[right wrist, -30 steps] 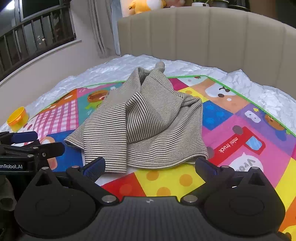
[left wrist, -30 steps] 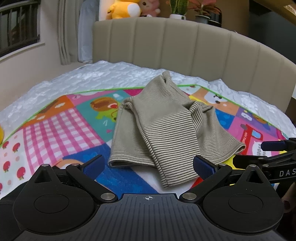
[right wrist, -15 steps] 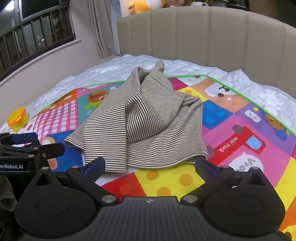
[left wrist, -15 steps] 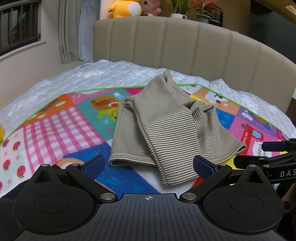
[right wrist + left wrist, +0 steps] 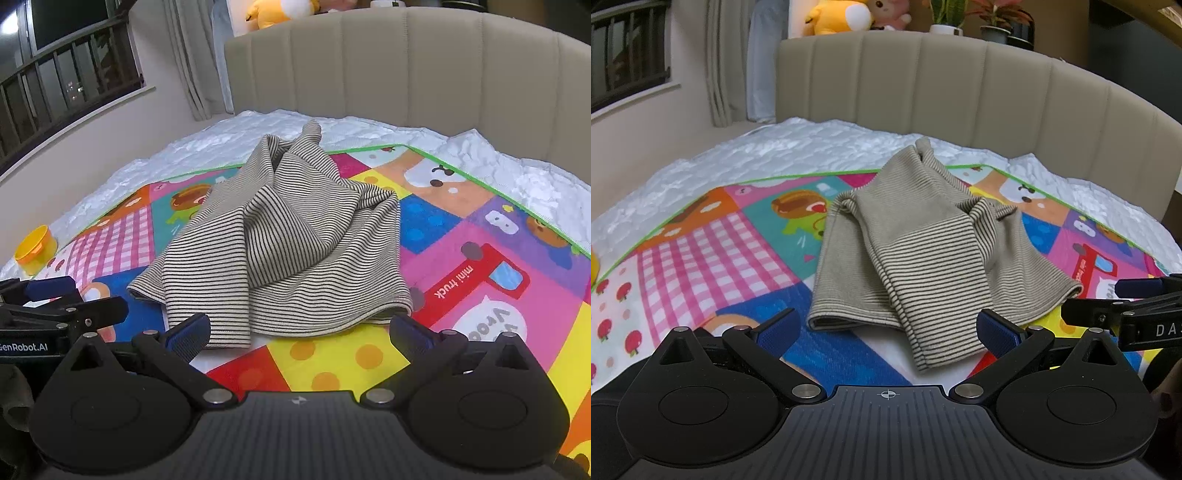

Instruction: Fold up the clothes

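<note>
Both of your grippers hover low at the near edge of the bed, fingers spread wide and holding nothing. The striped garment [image 5: 919, 243] lies crumpled in the middle of the colourful play mat [image 5: 713, 240], bunched and twisted, with one loose end trailing toward 12 o'clock onto the white quilt [image 5: 775, 155].

Before any fold, you likely need to flatten it. From the left gripper [image 5: 886, 328], the hem edge sits just ahead at 11 o'clock; from the right gripper [image 5: 299, 332], the hem corner lies at 1 o'clock, close to the right finger [image 5: 410, 332].

- Take each near corner on the hem itself, pinching a single layer rather than the heaped folds above.
- Close both sets of fingers together, then lift and draw apart so the twist falls out.
- Keep clear of the yellow cup [image 5: 35, 249] at 9 o'clock.
</note>
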Demonstrator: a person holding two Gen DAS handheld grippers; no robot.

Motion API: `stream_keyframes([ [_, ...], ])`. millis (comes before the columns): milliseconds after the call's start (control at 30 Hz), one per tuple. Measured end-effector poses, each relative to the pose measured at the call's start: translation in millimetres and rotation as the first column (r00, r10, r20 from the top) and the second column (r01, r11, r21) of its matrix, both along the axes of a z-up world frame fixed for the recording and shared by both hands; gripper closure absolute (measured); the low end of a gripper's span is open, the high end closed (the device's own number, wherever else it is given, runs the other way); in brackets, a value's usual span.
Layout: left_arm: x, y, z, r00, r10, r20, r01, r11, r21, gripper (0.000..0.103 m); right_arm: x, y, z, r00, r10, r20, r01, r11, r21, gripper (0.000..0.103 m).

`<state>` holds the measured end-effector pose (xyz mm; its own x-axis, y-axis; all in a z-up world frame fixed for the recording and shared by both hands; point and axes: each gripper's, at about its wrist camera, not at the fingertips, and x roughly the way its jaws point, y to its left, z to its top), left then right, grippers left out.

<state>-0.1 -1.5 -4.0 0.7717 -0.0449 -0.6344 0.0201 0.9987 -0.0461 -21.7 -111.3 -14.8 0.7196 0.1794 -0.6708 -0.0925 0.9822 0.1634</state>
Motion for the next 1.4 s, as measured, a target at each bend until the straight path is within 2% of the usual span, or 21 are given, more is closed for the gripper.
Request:
stream_keyframes([
  [1400, 2.7, 1.1, -2.5, 0.999, -0.002, -0.034, 0.001, 1.0, -0.018, 0.0, 1.5, -3.2, -1.4, 1.0, -0.002, -0.017, 0.002, 1.0, 0.022, 0.0],
])
